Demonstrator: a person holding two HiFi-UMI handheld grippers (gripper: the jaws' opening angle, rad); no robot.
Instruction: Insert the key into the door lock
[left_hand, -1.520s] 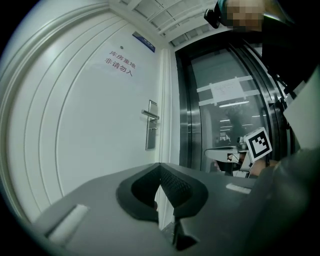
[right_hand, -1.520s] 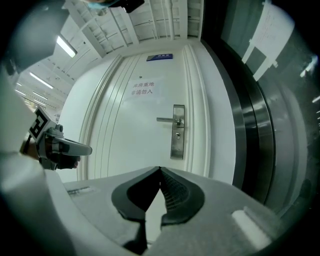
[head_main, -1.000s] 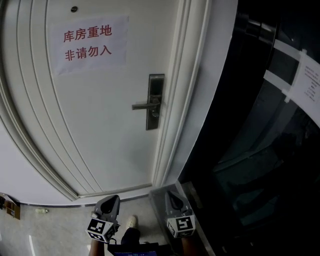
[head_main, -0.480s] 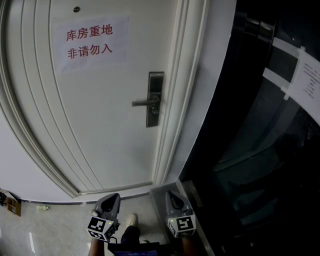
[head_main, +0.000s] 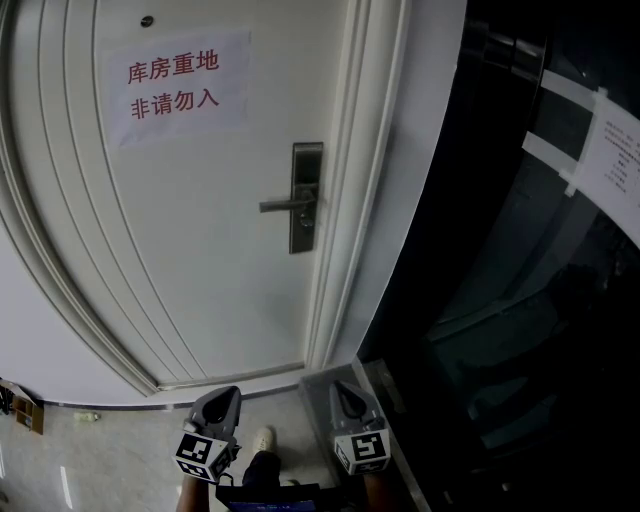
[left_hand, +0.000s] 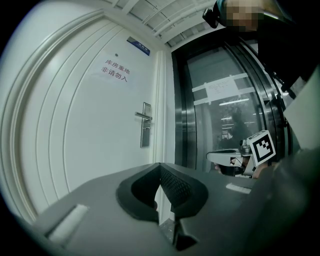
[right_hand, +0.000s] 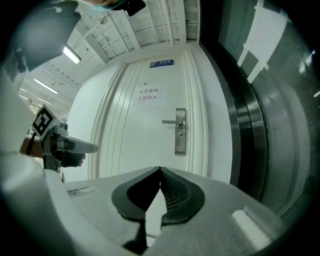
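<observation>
Hanging low at the near edge of the head view, the left gripper (head_main: 222, 400) and the right gripper (head_main: 345, 392) are cut off just below their marker cubes; each gripper view shows its jaws closed together at the tips with nothing between them, and no key can be made out in any view. The door lock (head_main: 305, 197) sits far from both, a tall metal plate at the right edge of the white door (head_main: 200, 260), with a lever handle (head_main: 283, 205) pointing left; its keyhole is too small to tell. A paper sign (head_main: 175, 85) with red characters is stuck on the door's upper part; a small dark dot (head_main: 147, 20) lies above it. Right of the door frame stands a dark glass wall (head_main: 500, 320), its reflections murky, bearing a taped sheet (head_main: 612, 150) whose print is unreadable. Pale floor tiles (head_main: 100, 465) show at near left; a shoe (head_main: 263, 440) peeks between the grippers.
</observation>
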